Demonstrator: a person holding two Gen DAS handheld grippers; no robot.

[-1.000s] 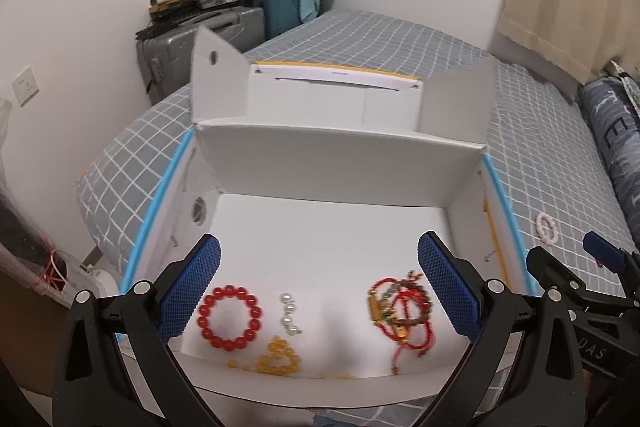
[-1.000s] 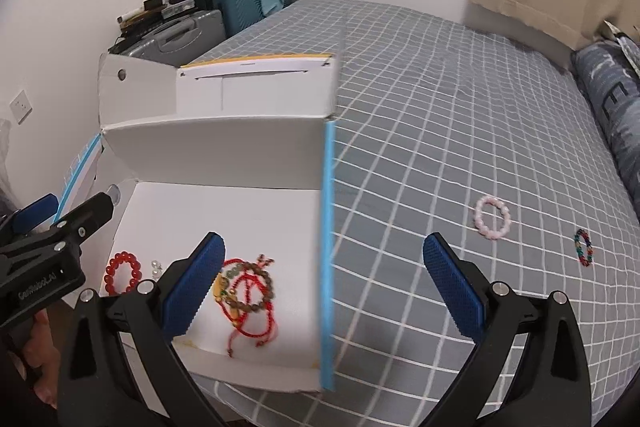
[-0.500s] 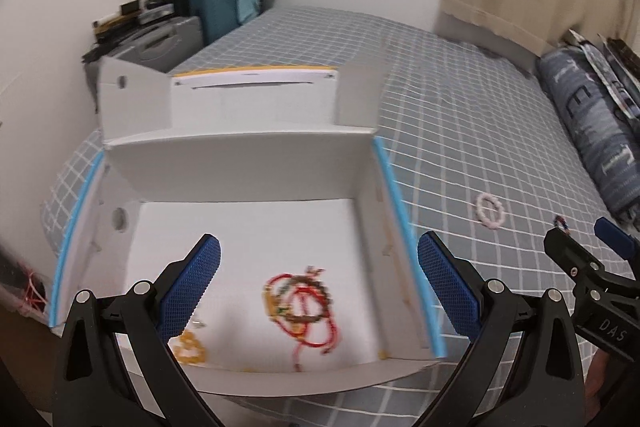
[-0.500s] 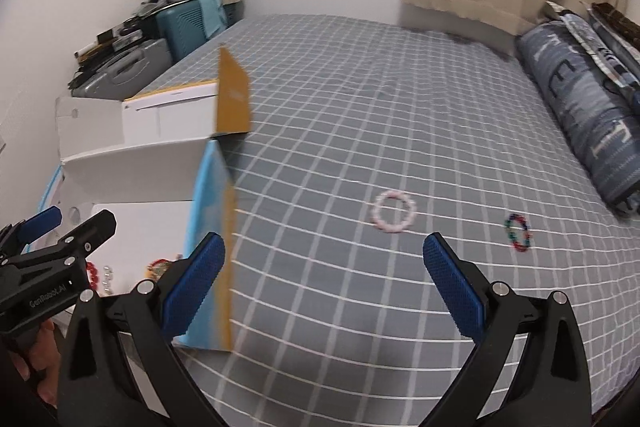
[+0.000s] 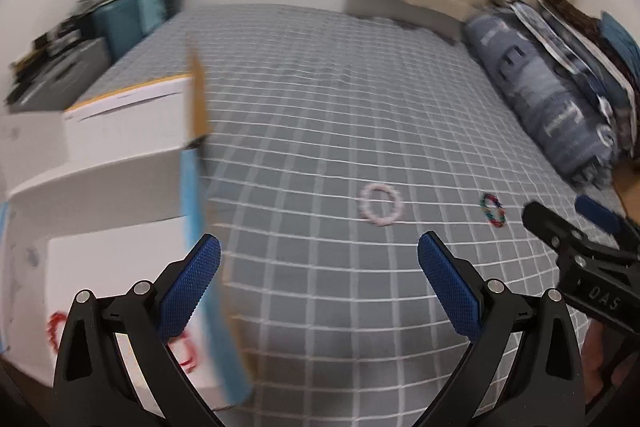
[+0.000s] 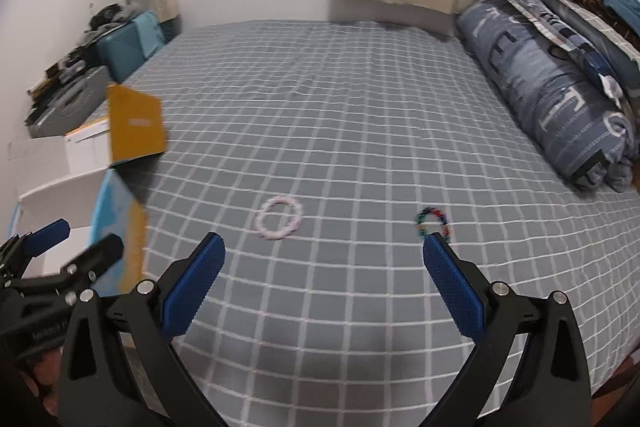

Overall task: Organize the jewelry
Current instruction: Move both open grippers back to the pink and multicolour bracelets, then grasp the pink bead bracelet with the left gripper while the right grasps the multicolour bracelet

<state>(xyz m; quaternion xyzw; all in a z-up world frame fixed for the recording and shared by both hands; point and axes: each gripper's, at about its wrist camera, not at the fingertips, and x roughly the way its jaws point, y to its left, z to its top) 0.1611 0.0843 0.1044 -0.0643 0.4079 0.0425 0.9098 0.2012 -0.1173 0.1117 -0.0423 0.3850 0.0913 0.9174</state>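
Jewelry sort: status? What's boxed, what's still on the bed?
Done: red bracelets already lie in the white box, though blur hides the rest of its contents. In hand: nothing; left gripper and right gripper are both open and empty above the bed. Left: the pink bracelet and the multicolour bracelet are on the checked cover, outside the box.
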